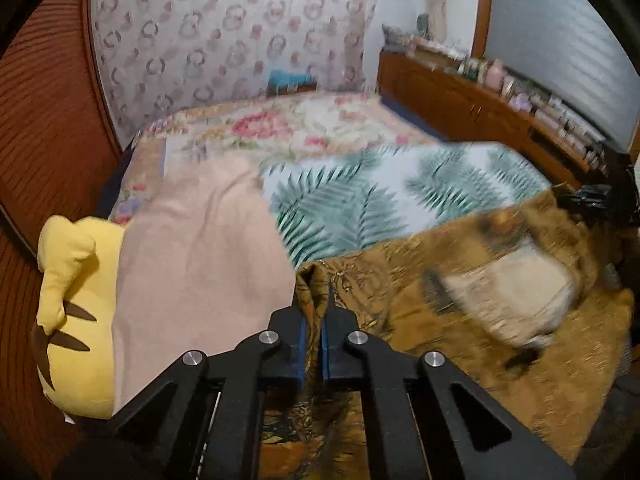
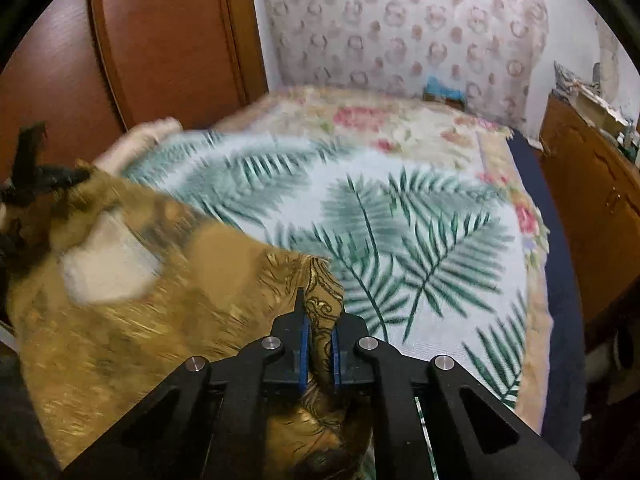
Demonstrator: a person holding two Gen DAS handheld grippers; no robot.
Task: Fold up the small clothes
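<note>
left wrist view: the camera sits just behind the left gripper point(image 1: 314, 300) and looks forward and downward along its jaws, close above the bed point(image 1: 312, 128). it faces the patterned curtain point(image 1: 224, 28), with the wooden panel point(image 1: 48, 128) at frame left and the low cabinet point(image 1: 460, 96) at frame right.

right wrist view: the camera sits just behind the right gripper point(image 2: 318, 312), at the same downward tilt and closeness, facing the same curtain point(image 2: 400, 28).

shared area: the palm-leaf cloth point(image 1: 400, 196), the brown garment point(image 1: 400, 280), the floral bedcover point(image 1: 280, 124) and the curtain. each view shows the opposite gripper at its outer edge, blurred.
</note>
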